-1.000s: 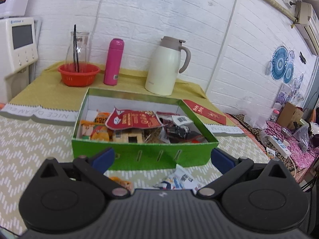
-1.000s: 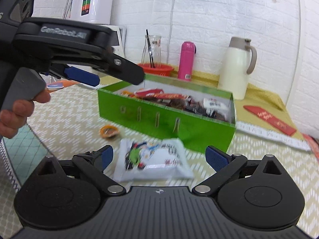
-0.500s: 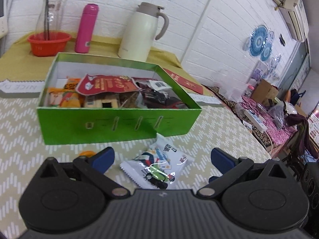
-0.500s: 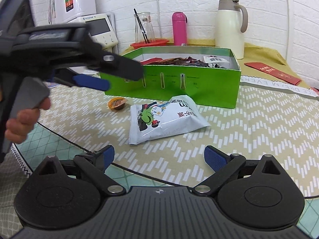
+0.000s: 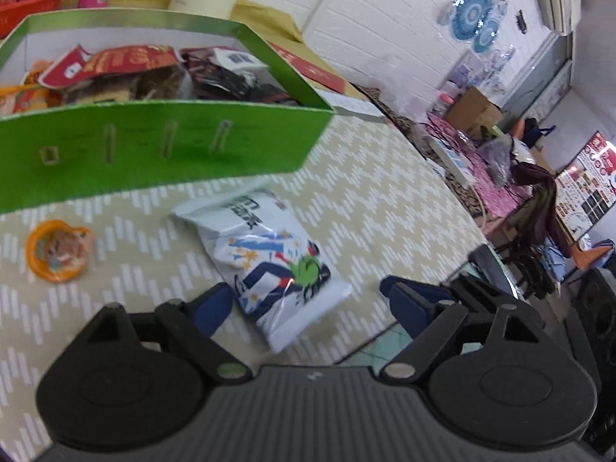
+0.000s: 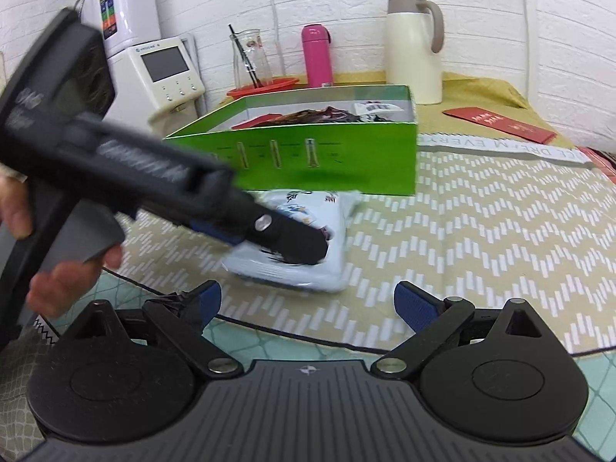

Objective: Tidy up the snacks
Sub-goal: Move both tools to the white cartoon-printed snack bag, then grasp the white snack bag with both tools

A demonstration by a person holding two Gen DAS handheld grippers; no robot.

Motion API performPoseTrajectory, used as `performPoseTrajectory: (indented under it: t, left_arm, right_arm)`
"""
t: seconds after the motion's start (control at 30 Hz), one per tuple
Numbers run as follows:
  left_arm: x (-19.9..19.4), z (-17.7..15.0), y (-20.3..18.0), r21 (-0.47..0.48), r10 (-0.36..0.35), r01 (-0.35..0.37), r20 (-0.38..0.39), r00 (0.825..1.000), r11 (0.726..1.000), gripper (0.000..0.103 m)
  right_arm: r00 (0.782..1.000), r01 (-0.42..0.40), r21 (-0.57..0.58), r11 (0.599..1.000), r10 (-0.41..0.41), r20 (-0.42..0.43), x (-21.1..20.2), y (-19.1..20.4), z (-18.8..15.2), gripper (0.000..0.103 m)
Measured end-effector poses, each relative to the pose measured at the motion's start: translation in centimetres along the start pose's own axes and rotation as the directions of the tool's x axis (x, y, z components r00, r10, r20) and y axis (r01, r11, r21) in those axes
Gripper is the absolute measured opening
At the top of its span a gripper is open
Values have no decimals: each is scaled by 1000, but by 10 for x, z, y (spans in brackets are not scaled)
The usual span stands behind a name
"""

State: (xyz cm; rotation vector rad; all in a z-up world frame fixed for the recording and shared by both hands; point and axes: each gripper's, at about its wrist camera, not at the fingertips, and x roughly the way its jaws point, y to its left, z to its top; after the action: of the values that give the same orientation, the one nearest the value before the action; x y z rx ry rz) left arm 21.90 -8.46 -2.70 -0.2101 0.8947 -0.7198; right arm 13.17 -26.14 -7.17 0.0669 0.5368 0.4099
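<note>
A white and blue snack bag [image 5: 265, 254] lies flat on the patterned mat in front of a green box [image 5: 154, 146] that holds several snack packets. My left gripper [image 5: 308, 300] is open, its fingers either side of the bag's near end, just above it. A small orange snack [image 5: 57, 250] lies to the bag's left. In the right wrist view the left gripper [image 6: 285, 238] reaches over the bag [image 6: 308, 265] in front of the box [image 6: 327, 161]. My right gripper [image 6: 304, 304] is open and empty, held back near the mat's edge.
Behind the box stand a cream jug [image 6: 414, 46], a pink flask [image 6: 317, 56], a red bowl [image 6: 265, 86] with a glass carafe in it, and a white appliance [image 6: 161, 65]. A red envelope [image 6: 500, 125] lies right. The table edge [image 5: 385, 335] runs close under my left gripper.
My left gripper has swung right and down, tilting, until its open fingers straddle the snack bag. My right gripper has shifted slightly and stays back.
</note>
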Motion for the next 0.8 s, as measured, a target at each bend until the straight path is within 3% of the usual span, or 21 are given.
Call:
performPoseTrajectory:
  t: [0.2,0.27,0.33,0.67,0.7,0.73,0.8]
  left_arm:
    - [-12,-6,-2,-58,94,-88,120,988,994,85]
    - [-14,-7,5,-110,97,-84,127,987,990,82]
    - [-14,-4,10,-132,106,-88,132,986,987,73]
    - [-4,3,13,-149,106,-87,129,986,985,71]
    - [-3,3,12,-143,114,-95,131,985,985,64]
    - [-2,3,10,-132,129,-112,132,983,985,50]
    - [0,2,7,-108,156,-142,139,978,984,41]
  right_arm:
    - [1000,19,4,1000,-19,-2,1,-8,2,103]
    - [1000,8,-14,1000,-8,4,5,-6,5,103]
    - [1000,-7,-41,999,7,8,11,-4,10,103]
    - [999,-34,-71,997,32,-22,33,2,22,103]
    - [999,-37,-72,997,35,-27,36,3,22,103]
    - [999,-36,-78,996,32,-41,38,4,22,103]
    - [999,-16,-94,995,12,-36,37,7,22,103]
